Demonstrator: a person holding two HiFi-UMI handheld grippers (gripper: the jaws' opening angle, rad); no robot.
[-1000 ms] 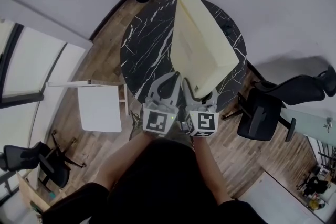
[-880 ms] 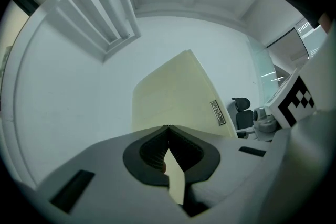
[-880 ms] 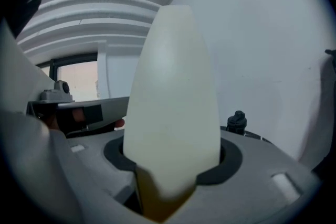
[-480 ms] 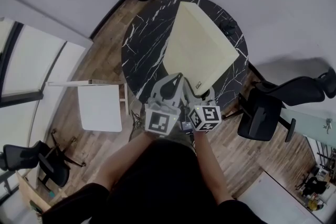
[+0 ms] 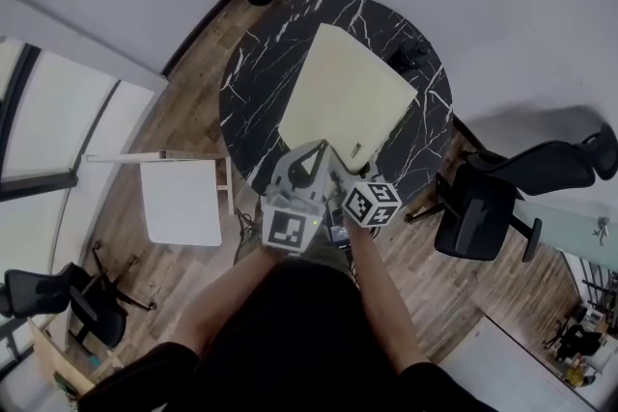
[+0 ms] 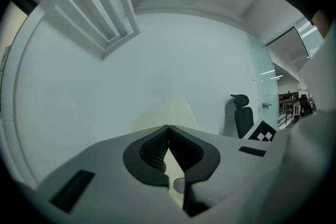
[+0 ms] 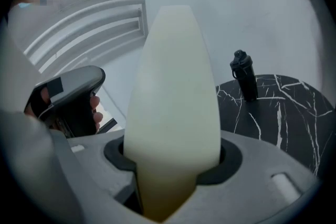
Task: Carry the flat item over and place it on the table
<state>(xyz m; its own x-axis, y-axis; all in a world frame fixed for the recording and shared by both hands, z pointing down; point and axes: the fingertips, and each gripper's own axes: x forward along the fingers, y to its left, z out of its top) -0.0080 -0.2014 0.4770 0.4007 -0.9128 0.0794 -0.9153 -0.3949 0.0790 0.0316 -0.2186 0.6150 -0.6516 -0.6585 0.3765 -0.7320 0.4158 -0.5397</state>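
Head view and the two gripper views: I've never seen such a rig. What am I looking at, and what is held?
No robot here: a person holds a two-jaw gripper in each hand. The head view looks down from the person's head; each gripper view looks along that gripper's jaws. Below is a round black marble table with a black bottle on it. The right gripper is clamped on a cream flat panel, which lies low across the table. The left gripper is shut and holds nothing.
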